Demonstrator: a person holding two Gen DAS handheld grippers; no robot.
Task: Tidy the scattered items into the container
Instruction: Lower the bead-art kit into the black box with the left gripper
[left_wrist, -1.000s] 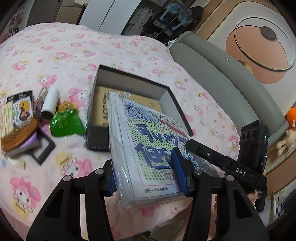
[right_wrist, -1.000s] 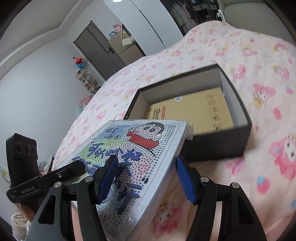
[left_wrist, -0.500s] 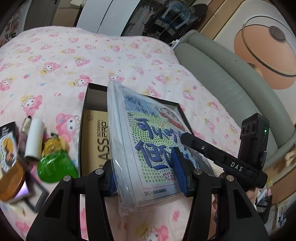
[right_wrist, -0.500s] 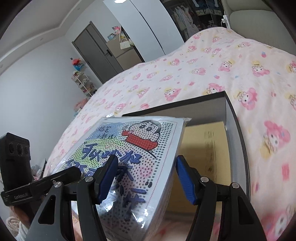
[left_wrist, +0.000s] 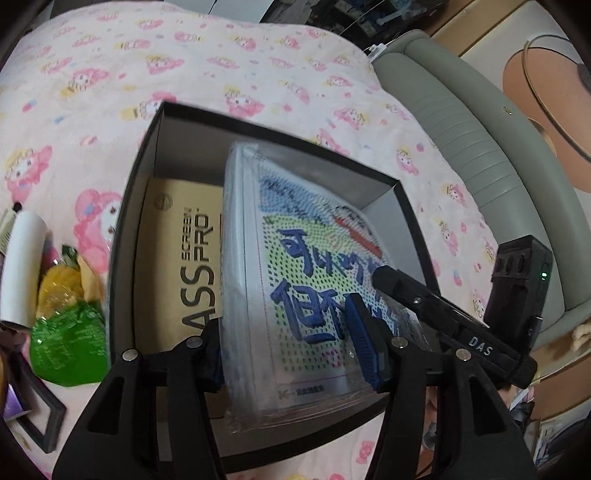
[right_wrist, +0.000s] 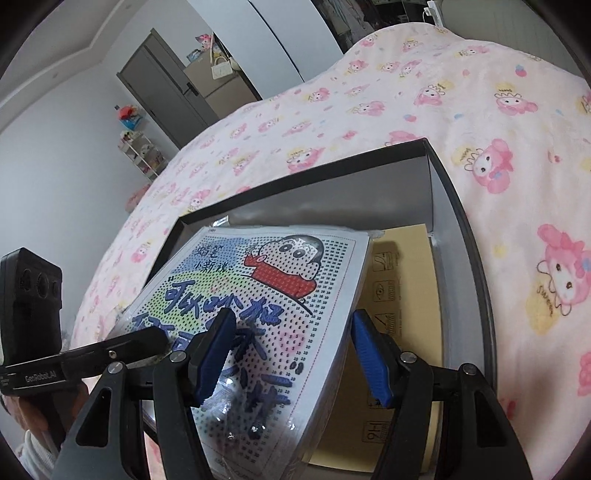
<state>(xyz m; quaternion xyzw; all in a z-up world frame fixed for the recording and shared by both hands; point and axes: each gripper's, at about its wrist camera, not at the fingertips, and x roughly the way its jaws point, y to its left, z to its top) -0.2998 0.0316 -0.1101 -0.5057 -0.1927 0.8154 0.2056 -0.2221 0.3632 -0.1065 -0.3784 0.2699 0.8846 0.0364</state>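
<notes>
Fingers of the left gripper (left_wrist: 291, 354) clamp the near end of a plastic-wrapped cartoon bead-art kit (left_wrist: 295, 288), one blue pad (left_wrist: 364, 347) pressed on its printed face and the other hidden behind its back. The right gripper (right_wrist: 291, 358) has its fingers spread wide astride the same pack; its left pad (right_wrist: 212, 354) lies against the printed face, while its right pad (right_wrist: 371, 360) stands clear of the kit's edge, so I judge it to be steadying rather than gripping.

The kit runs lengthwise straight ahead from both sets of fingers, tilted on edge, its far end already down inside the black box (left_wrist: 122, 236) and its near end up at the fingertips. Under it, on the box floor, lies a flat tan screen-protector package (left_wrist: 184, 266). The coming move looks like laying the kit flat on that package, so the left gripper, which bears the weight, would need to lower and let go.

Beyond the left fingers, outside the box wall on the pink cartoon-print bedspread (left_wrist: 221, 59), wait a green crinkly packet (left_wrist: 66, 347), a yellow packet (left_wrist: 59, 284), a white cylinder (left_wrist: 22, 273) and a black frame (left_wrist: 44, 424).
</notes>
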